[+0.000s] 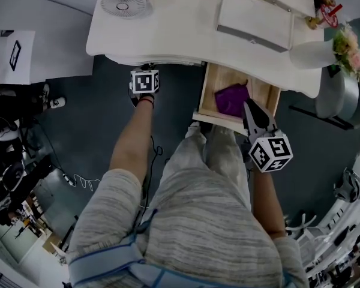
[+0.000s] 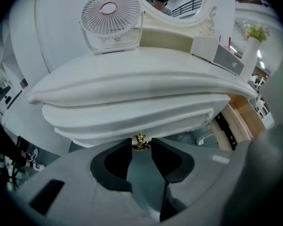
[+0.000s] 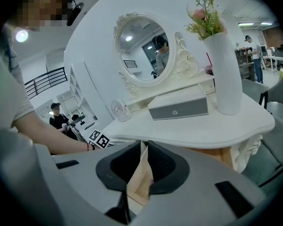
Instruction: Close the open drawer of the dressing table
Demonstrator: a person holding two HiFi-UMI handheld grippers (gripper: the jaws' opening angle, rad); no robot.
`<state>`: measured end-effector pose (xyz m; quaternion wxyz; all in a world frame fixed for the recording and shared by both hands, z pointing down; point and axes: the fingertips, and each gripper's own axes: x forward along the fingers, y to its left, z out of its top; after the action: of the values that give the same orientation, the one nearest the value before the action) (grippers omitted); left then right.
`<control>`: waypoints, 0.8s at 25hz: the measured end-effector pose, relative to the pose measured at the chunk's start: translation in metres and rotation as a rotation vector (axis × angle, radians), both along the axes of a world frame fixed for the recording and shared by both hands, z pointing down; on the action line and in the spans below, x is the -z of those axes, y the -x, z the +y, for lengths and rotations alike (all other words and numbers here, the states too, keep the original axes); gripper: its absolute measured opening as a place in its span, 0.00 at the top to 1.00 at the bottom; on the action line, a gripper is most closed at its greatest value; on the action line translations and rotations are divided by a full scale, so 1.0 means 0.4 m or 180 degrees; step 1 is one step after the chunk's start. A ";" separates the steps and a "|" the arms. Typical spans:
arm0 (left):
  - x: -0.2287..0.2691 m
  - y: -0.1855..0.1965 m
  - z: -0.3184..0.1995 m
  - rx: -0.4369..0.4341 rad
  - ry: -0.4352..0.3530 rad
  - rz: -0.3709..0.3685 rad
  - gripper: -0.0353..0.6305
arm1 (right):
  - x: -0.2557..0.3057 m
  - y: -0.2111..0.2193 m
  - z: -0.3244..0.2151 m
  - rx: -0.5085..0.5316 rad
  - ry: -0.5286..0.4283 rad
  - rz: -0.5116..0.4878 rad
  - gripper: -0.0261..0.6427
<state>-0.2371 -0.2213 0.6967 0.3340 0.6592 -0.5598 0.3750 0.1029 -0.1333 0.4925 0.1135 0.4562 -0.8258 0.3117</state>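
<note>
The white dressing table (image 1: 168,35) has an open wooden drawer (image 1: 263,92) at its right, with a purple cloth (image 1: 231,99) inside. In the left gripper view this drawer (image 2: 240,119) juts out at the right. My left gripper (image 1: 145,71) reaches under the table's left front edge. Its jaws (image 2: 141,143) are shut on a small gold knob (image 2: 140,139) of the closed left drawer front (image 2: 132,117). My right gripper (image 1: 247,105) hovers over the open drawer near its white front (image 1: 219,117). Its jaws (image 3: 142,147) leave only a thin slit and grip nothing; tan drawer wood (image 3: 139,182) shows through.
On the tabletop stand a white fan (image 1: 125,3), a grey box (image 1: 255,20) and a white vase with flowers (image 1: 315,54); an oval mirror (image 3: 141,48) rises behind. The person's legs (image 1: 210,179) are before the drawer. Cables (image 1: 78,179) lie on the dark floor at left.
</note>
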 end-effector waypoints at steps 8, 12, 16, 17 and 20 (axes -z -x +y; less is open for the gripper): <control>0.002 -0.006 -0.064 0.0015 -0.0053 -0.0005 0.74 | -0.012 -0.026 -0.024 -0.0042 0.0038 -0.0005 0.94; -0.007 -0.007 -0.080 -0.0029 0.0016 -0.0016 0.75 | -0.014 -0.032 -0.034 -0.0056 0.0052 -0.0002 0.94; -0.009 -0.008 -0.082 -0.0039 0.0011 -0.0026 0.75 | -0.015 -0.039 -0.038 -0.0070 0.0058 0.0006 0.94; -0.009 -0.010 -0.082 -0.0057 0.0002 -0.0019 0.75 | -0.015 -0.040 -0.039 -0.0073 0.0055 0.0006 0.94; -0.021 -0.026 -0.076 -0.0157 0.0046 0.0058 0.67 | -0.015 -0.037 -0.038 -0.0066 0.0046 0.0016 0.94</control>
<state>-0.2268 -0.2518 0.7053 0.3344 0.6737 -0.5376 0.3811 0.1178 -0.1485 0.4986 0.1157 0.4647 -0.8184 0.3176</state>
